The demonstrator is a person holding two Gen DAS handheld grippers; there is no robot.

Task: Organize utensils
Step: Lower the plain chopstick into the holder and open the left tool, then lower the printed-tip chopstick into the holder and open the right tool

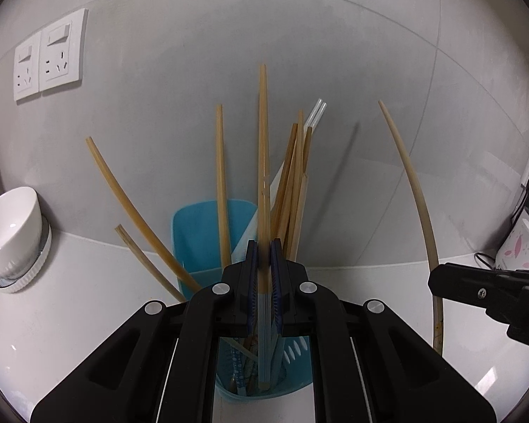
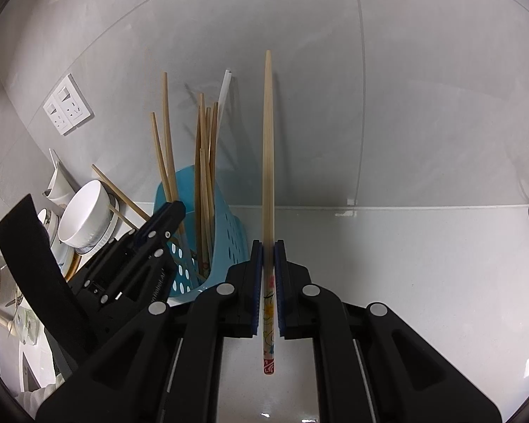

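The left gripper [image 1: 264, 264] is clamped on a long pale wooden chopstick with a light blue-grey end [image 1: 263, 162], whose lower end already reaches down into the perforated light-blue plastic utensil holder [image 1: 208, 232] standing on the glossy white tabletop [image 1: 53, 317] against the grey wall. The right gripper [image 2: 268, 268] is closed on a second pale chopstick with a floral painted end [image 2: 268, 176], held upright just beside the holder and clear of it. The step in hand looks like seating the left chopstick among the bundle of bamboo chopsticks [image 1: 292, 183] already standing in the holder. To do it well, the stick should stay close to upright and go down into the free gap near the front, so it does not jam against the leaning sticks or tip the light holder; the jaws should part only once its end rests on the bottom. The white ceramic bowl [image 1: 10, 225] sits well apart to the left.
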